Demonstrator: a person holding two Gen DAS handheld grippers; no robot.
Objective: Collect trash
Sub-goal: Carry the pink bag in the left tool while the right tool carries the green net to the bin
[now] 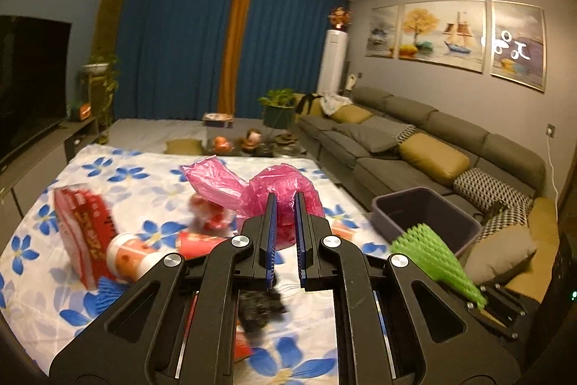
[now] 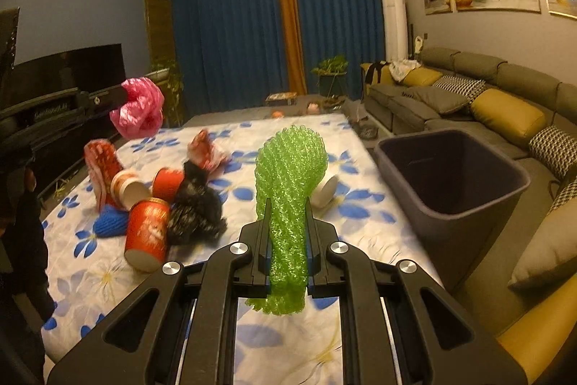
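Note:
My left gripper (image 1: 285, 201) is shut on a crumpled pink plastic bag (image 1: 259, 190) and holds it above the flowered table (image 1: 144, 175); the right wrist view shows the bag (image 2: 139, 112) hanging in the air at the left. My right gripper (image 2: 287, 204) is shut on a green foam net sleeve (image 2: 290, 175), also seen at the right of the left wrist view (image 1: 429, 255). A dark grey bin (image 2: 454, 175) stands open beside the table's right edge. On the table lie red paper cups (image 2: 148, 233), a black bag (image 2: 196, 204), a blue net (image 2: 110, 222) and red wrappers (image 2: 102, 165).
A grey sofa (image 2: 479, 96) with cushions runs along the right wall behind the bin. A TV (image 1: 29, 78) on a low cabinet is at the left. Potted plants (image 2: 330, 67) and blue curtains stand at the back.

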